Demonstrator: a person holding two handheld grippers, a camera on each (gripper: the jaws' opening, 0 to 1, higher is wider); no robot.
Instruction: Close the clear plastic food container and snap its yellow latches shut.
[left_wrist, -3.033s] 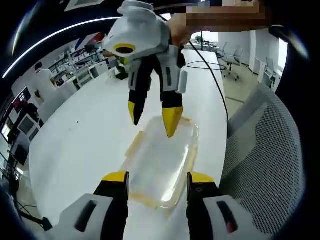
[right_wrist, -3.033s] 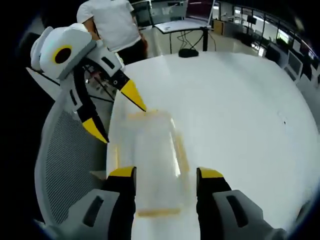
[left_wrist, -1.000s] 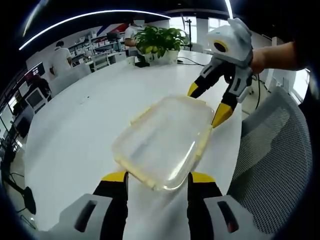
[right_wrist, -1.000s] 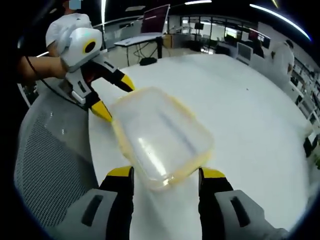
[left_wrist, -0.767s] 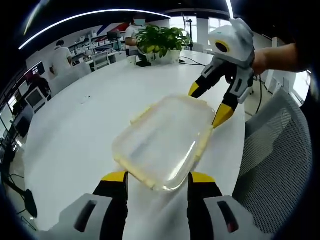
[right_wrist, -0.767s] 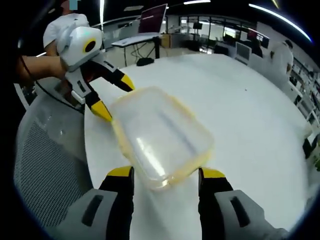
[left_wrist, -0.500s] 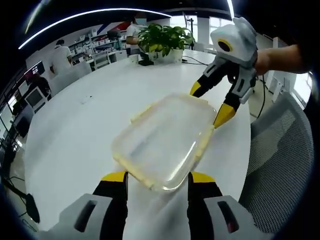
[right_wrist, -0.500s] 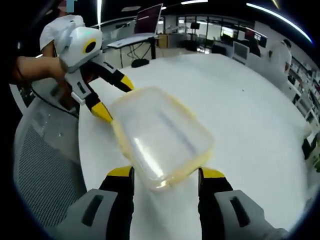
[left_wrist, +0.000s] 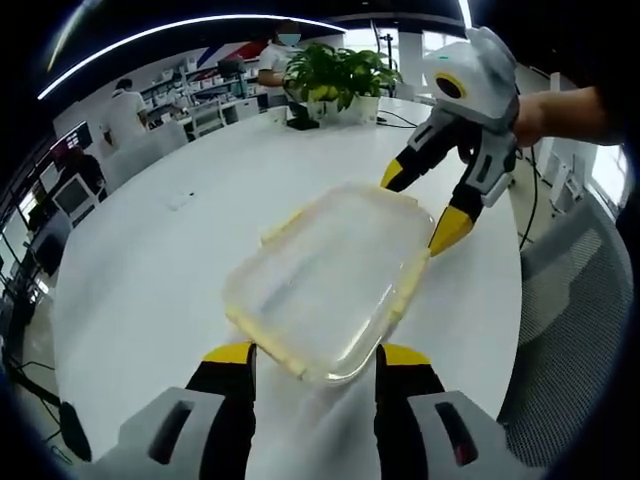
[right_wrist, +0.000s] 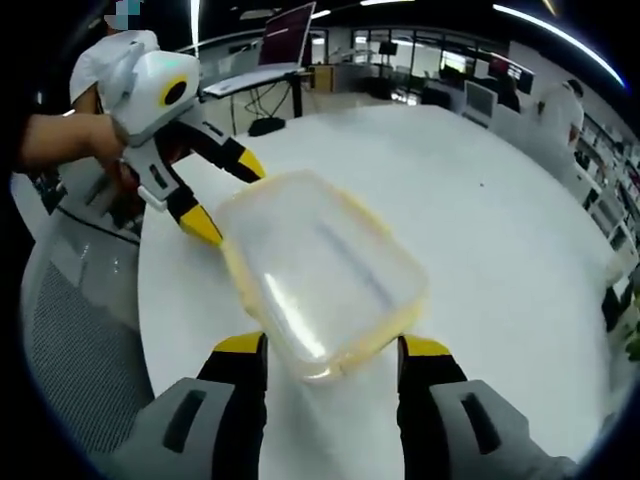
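Observation:
A clear plastic food container (left_wrist: 320, 280) with a yellow rim lies on the white table (left_wrist: 150, 270), its lid resting on top. A yellow latch (left_wrist: 281, 227) sticks out from one long side. My left gripper (left_wrist: 317, 355) stands open with the container's near end between its jaws. At the far end, my right gripper (left_wrist: 420, 205) is open and straddles the container's corner. In the right gripper view the container (right_wrist: 320, 270) runs away from my right gripper (right_wrist: 335, 348), whose jaws flank its near end. My left gripper (right_wrist: 228, 197) spans the far left corner.
A grey mesh chair (left_wrist: 570, 340) stands off the table's edge, also seen as the chair (right_wrist: 70, 340) at the left. A potted plant (left_wrist: 335, 70) sits at the table's far end. A hand (left_wrist: 570, 110) holds the right gripper. Desks and people fill the background.
Three seconds ago the right gripper hung over the container's far end; both grippers now bracket its ends. Over the last second the table and chair swing past while the container stays between the jaws.

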